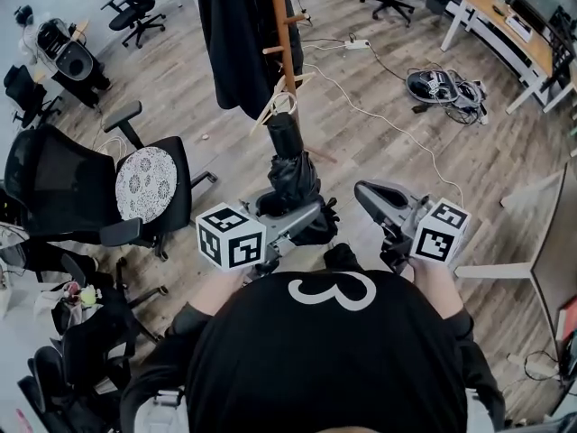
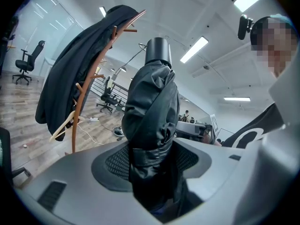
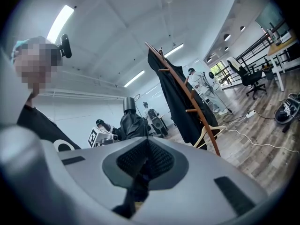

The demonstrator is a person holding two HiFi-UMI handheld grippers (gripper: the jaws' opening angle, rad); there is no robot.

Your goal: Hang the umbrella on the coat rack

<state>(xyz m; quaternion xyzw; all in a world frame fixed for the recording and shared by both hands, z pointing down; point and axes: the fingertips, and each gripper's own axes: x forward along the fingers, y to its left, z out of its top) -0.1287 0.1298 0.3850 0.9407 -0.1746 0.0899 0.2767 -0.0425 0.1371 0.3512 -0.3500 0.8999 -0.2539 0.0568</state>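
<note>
Now, left hand-held gripper tight on upright umbrella, right hand-held gripper closed alongside

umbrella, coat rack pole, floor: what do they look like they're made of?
Umbrella: dark synthetic fabric, probably. It has a slight sheen and soft creased folds. The end cylinder on it is smooth and dull, likely plastic.
Coat rack: wood, judging by the reddish-brown tone and pegs. The finish is smooth.
Floor: grey-brown planks with visible grain. Real wood or laminate, can't tell.
</note>
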